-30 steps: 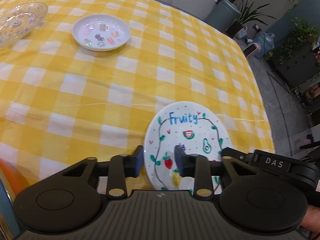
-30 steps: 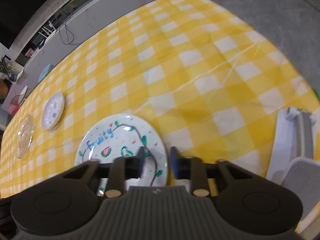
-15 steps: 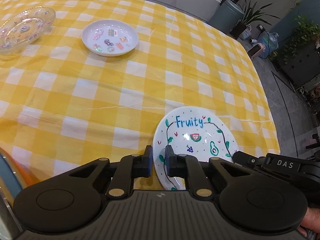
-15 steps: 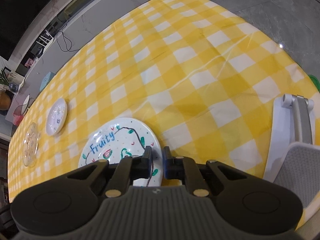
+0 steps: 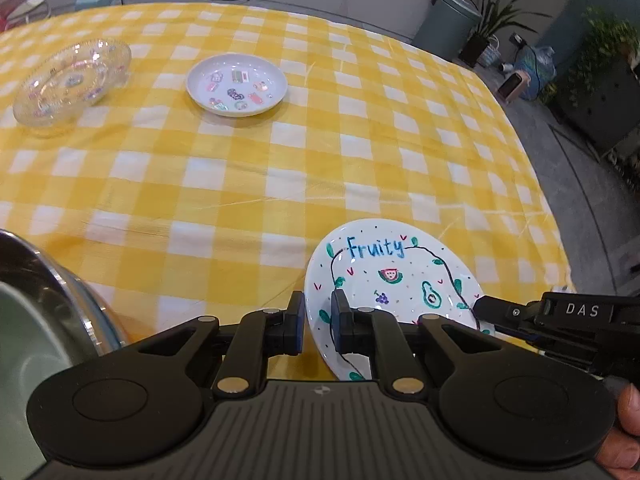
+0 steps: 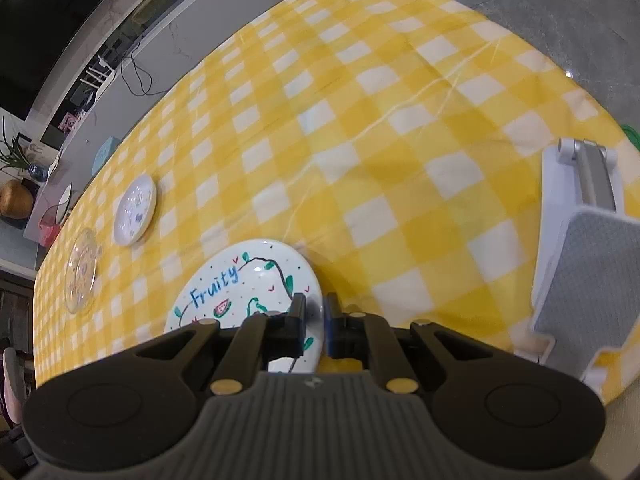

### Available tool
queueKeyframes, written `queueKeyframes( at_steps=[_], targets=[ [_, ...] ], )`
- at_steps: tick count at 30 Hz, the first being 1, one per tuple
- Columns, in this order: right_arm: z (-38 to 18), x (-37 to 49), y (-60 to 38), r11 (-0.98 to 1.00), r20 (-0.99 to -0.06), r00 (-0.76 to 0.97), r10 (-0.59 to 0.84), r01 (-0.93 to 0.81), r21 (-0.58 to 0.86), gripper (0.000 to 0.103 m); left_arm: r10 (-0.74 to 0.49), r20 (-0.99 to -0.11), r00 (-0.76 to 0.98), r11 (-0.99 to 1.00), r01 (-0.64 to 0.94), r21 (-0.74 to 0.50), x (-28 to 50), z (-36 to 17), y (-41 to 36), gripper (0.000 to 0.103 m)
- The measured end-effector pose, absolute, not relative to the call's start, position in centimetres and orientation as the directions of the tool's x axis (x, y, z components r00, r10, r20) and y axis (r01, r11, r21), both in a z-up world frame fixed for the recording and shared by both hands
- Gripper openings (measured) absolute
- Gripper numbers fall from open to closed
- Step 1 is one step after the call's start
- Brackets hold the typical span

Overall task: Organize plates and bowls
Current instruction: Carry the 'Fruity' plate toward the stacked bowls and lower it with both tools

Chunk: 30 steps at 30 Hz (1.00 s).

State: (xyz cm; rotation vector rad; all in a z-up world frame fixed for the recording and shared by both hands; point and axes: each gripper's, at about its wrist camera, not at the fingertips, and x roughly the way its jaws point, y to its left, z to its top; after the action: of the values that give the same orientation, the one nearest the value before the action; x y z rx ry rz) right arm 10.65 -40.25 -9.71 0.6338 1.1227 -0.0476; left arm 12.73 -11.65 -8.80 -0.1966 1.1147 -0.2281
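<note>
We hold the white "Fruity" plate [image 5: 394, 280] at the near right edge of the table, its blue hand-lettered name above painted watermelon, avocado and grapes inside a looping vine. Our left gripper [image 5: 318, 322] is clamped on the plate's near left rim, one finger below and one on the painted face. Our right gripper [image 6: 316, 322] pinches the opposite rim in the same manner; seen from the left wrist view, its black body carries the white letters "DAS". The plate appears tilted, its left rim raised off the yellow-and-white checked tablecloth [image 5: 280, 168].

Farther off on the left, a small white dish [image 5: 237, 84] decorated with coloured stickers sits on the cloth, and left of it, well apart, a clear glass dish [image 5: 72, 80]. At the near left corner of the left wrist view we see the rim of a metal bowl [image 5: 76, 292]. At the right, in the right wrist view, stands a white-and-grey rack [image 6: 580, 248].
</note>
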Motion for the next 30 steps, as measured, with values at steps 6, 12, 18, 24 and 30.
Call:
queueKeyframes(
  at_steps=[6, 12, 18, 24, 30],
  targets=[
    [-10.2, 9.7, -39.4, 0.827, -0.862, 0.409, 0.298, 0.34, 0.448, 0.009, -0.213, -0.874, 0.437, 0.975, 0.151, -0.162, 11.3, -8.1, -12.2, 0.015],
    [-11.1, 9.6, -38.9, 0.837, -0.883, 0.358, 0.303, 0.344, 0.426, 0.011, -0.169, -0.889, 0.426, 0.975, 0.207, -0.086, 10.7, -8.4, -13.0, 0.015],
    [-11.2, 9.4, -38.1, 0.863, -0.895, 0.34, 0.288, 0.312, 0.397, 0.012, -0.103, -0.902, 0.418, 0.959, 0.281, 0.021, 10.0, -8.9, -14.0, 0.015],
    [-10.9, 9.3, -37.2, 0.888, -0.903, 0.336, 0.267, 0.279, 0.366, 0.012, -0.074, -0.909, 0.411, 0.944, 0.322, 0.069, 9.6, -9.2, -14.1, 0.015],
    [-10.8, 9.3, -36.9, 0.894, -0.903, 0.342, 0.26, 0.269, 0.359, 0.016, -0.076, -0.911, 0.404, 0.94, 0.335, 0.07, 9.6, -9.1, -14.5, 0.043]
  ],
)
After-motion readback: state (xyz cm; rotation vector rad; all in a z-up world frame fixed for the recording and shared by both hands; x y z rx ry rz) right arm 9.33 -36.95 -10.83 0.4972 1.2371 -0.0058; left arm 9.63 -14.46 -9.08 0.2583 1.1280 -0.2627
